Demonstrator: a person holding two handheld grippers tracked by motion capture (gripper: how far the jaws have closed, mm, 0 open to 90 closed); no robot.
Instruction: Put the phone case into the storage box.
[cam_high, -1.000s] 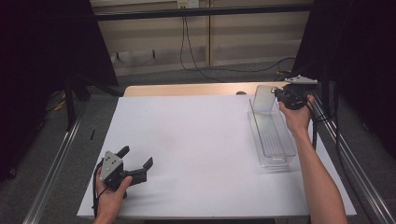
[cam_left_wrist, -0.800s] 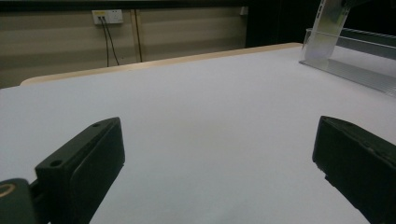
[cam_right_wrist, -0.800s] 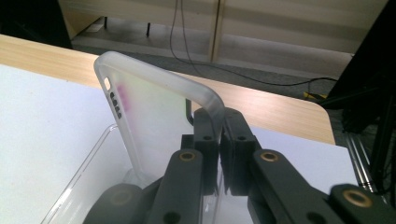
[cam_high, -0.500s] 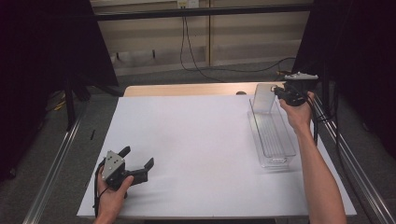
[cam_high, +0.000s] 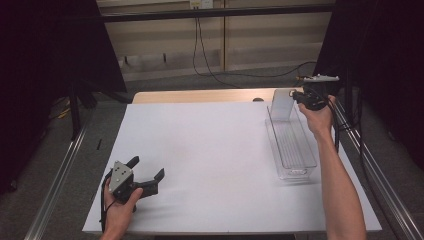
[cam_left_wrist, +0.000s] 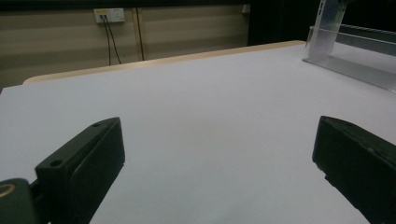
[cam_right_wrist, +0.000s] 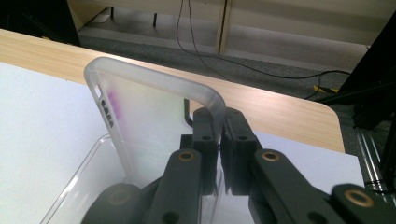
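Nearest of all, at the front left of the white sheet (cam_high: 215, 165), the left gripper (cam_high: 145, 175) rests low in the person's hand with its jaws spread wide and nothing between them; its own view looks across bare sheet toward the clear tray (cam_left_wrist: 355, 56). Farther off, along the sheet's right side, the clear tray (cam_high: 292, 145) lies with its long axis running from front to back. At the tray's far end the right gripper (cam_high: 296, 95) clamps one edge of a frosted phone case (cam_high: 281, 103), which stands upright over the tray, its long axis vertical. From above the case looks like a pale panel; the right gripper view adds the case's (cam_right_wrist: 154, 116) rounded corner, side holes and a purple tint. Beyond the sheet lie the wooden table edge (cam_high: 200, 96) and floor cables (cam_high: 210, 55).
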